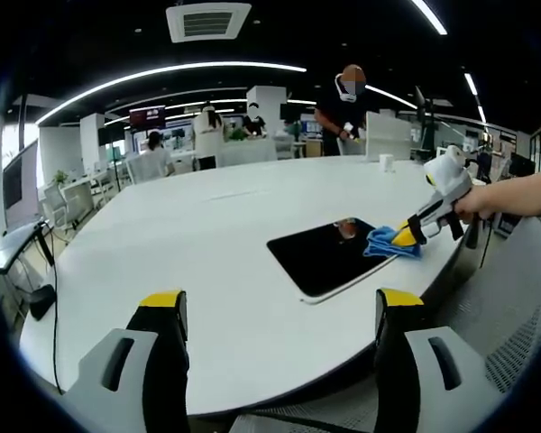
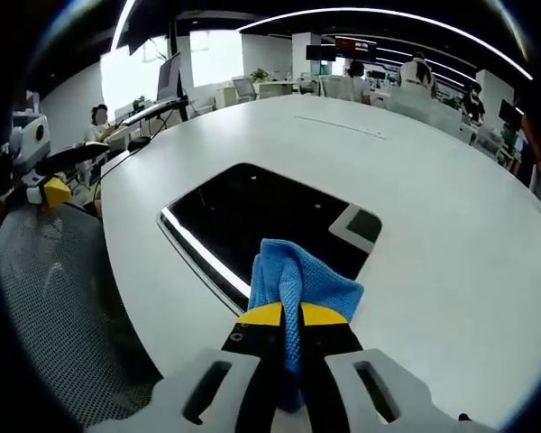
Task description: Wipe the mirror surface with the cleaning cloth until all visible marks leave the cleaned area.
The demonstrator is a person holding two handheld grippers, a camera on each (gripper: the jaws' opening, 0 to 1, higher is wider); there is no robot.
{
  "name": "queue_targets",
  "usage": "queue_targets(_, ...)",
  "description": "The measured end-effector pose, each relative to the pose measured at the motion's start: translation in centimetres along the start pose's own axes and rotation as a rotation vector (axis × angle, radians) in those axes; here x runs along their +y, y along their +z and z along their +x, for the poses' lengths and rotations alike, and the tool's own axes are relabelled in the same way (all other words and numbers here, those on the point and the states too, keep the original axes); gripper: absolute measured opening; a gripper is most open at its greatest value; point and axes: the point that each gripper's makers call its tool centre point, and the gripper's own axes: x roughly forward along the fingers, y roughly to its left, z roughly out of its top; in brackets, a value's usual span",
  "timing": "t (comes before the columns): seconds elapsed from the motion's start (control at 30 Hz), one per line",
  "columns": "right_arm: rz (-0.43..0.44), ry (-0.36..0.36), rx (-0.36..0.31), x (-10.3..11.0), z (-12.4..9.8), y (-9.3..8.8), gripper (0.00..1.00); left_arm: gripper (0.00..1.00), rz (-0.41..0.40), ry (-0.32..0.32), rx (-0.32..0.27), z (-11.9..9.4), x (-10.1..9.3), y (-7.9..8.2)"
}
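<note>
On the large white table the mirror lies flat, a dark rectangle with rounded corners, set toward 3 o'clock of the left gripper view's centre. The blue cleaning cloth rests on the mirror's edge at about 3 o'clock of it, pinched in the yellow tips of the right gripper, which a hand holds in from the right side of that view. The left gripper hovers over the near table rim, well apart from the mirror, its 2 yellow-tipped jaws spread wide with nothing between them.

In the right gripper view the right gripper has its 2 jaws closed on the cleaning cloth, which bunches up toward 12 o'clock from the tips and touches the mirror at its near edge. The mirror reflects ceiling lights. At 9 o'clock of this view the left gripper shows above a grey mesh chair.
</note>
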Motion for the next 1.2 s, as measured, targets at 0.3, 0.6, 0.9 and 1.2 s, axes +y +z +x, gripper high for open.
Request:
queue_targets(0.3,0.012,-0.016,-0.004,-0.8,0.7,0.7,0.00,0.83,-0.002,-0.002,-0.001,0.1,-0.1,0.0)
queue_targets(0.6,0.031,-0.023,-0.009,-1.9,1.6,1.6,0.00,0.83,-0.002,0.001,0.000,0.1,-0.1,0.0)
queue_targets(0.9,0.026,-0.027,-0.011,-2.6,2.5,2.4,0.00,0.83,-0.002,0.001,0.010,0.2,-0.1,-0.2)
queue_targets(1.2,0.004,-0.036,0.005,-3.4,3.3,3.0,0.00,0.83,-0.003,-0.002,0.005,0.2,-0.2,-0.1)
